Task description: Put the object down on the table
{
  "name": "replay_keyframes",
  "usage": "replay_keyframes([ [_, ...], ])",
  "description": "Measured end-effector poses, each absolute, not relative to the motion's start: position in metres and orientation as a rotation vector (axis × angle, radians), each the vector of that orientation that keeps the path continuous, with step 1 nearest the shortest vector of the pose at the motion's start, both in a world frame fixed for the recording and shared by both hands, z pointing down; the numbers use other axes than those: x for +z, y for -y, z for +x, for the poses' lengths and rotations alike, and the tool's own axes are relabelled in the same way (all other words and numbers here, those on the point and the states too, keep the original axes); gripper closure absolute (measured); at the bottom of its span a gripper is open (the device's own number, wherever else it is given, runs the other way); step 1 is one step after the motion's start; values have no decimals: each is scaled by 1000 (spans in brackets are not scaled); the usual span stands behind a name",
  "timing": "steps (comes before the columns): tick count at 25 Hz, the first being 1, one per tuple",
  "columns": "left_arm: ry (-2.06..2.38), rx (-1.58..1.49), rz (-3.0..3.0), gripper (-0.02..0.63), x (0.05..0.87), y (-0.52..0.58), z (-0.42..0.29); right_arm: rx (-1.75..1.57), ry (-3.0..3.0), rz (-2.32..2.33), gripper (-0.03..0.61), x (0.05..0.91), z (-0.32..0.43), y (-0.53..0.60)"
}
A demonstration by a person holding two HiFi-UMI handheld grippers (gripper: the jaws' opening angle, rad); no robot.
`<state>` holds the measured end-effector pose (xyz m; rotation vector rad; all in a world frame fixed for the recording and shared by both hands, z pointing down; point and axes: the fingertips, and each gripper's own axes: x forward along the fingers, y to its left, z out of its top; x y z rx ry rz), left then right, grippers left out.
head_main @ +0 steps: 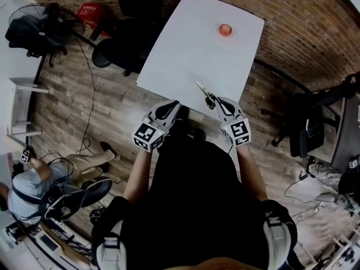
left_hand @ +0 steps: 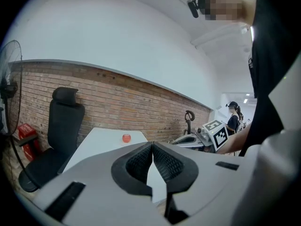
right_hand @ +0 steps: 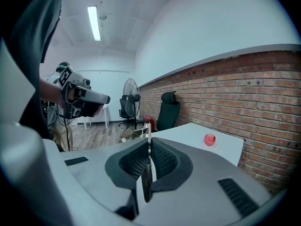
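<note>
Now | right hand-held gripper point(head_main: 214, 100) clamps metal utensil point(head_main: 201, 87) | left hand-held gripper point(head_main: 172, 106) closed

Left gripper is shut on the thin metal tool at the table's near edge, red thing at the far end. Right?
Wrong gripper. The right gripper is shut on the metal tool, as the right gripper view shows; the left gripper is shut on nothing. The rest stands: tool at the table's near edge, red thing at the far end.
</note>
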<state>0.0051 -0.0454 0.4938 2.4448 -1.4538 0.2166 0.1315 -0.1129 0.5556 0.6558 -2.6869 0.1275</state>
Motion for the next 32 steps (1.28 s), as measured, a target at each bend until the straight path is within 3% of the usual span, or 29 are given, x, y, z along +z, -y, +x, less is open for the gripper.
replay_keyframes([
  [32,1131,217,2581,592,520,195,-86,242,2518,943,577,589,47,218],
])
